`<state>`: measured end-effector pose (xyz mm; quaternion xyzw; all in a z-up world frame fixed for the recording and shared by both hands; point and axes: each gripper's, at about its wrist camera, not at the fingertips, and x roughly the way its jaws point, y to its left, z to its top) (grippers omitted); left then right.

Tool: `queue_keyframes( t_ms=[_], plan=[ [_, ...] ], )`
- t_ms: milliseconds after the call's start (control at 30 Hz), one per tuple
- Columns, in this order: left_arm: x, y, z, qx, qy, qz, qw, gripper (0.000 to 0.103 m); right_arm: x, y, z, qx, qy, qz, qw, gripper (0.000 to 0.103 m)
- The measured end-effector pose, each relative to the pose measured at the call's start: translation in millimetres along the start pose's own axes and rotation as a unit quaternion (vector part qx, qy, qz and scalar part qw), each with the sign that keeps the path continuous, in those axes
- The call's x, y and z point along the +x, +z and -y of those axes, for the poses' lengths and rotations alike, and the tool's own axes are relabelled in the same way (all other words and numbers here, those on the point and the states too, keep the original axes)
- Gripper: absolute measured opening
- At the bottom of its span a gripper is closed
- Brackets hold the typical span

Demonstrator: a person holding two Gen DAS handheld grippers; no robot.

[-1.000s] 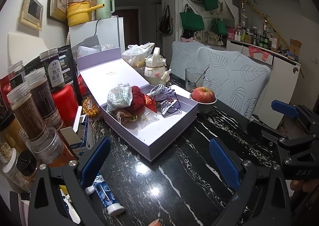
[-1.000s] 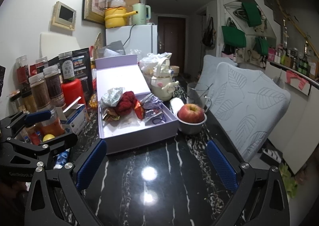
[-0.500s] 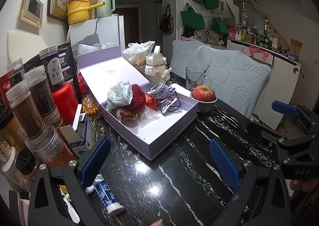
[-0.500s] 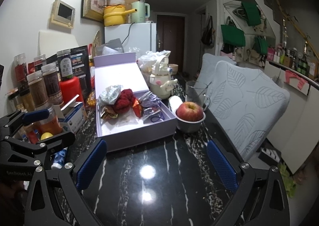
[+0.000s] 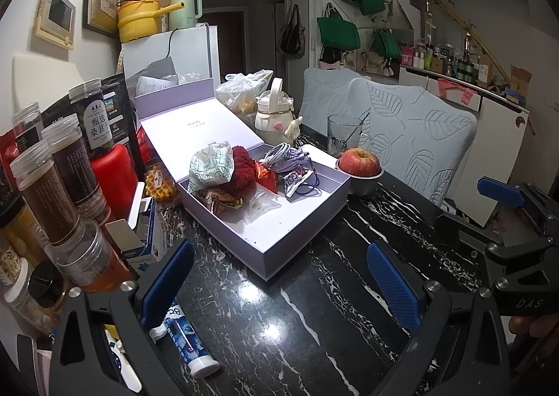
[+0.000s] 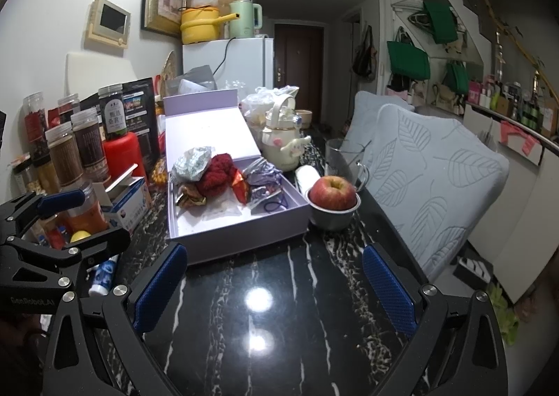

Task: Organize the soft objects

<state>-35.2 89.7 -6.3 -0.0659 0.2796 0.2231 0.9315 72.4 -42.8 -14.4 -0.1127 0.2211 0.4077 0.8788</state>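
Fingers of both the left gripper (image 5: pixel 279 273) and right gripper (image 6: pixel 276 277) spread wide, empty, over the black marble table (image 6: pixel 279 326). At twelve o'clock, the lavender box (image 6: pixel 241 232) holds a red knit piece (image 6: pixel 218 174) and a patterned cloth bundle (image 5: pixel 209 163); an apple (image 6: pixel 333 191) sits at one o'clock.

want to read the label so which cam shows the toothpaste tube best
The left wrist view: the toothpaste tube lies nearly whole on the black table, just inside the left gripper. In the right wrist view only its capped end shows; the left gripper's frame hides the rest.
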Motion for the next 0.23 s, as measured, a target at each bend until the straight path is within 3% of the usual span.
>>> queue_keyframes(
  t_ms=[233],
  plan=[
    [-0.4, 1.5, -1.6, 0.002, 0.003, 0.007, 1.0000, 0.101, 2.4, -1.3, -0.4, 0.007, -0.003, -0.005, 1.000, 0.102]
  ],
)
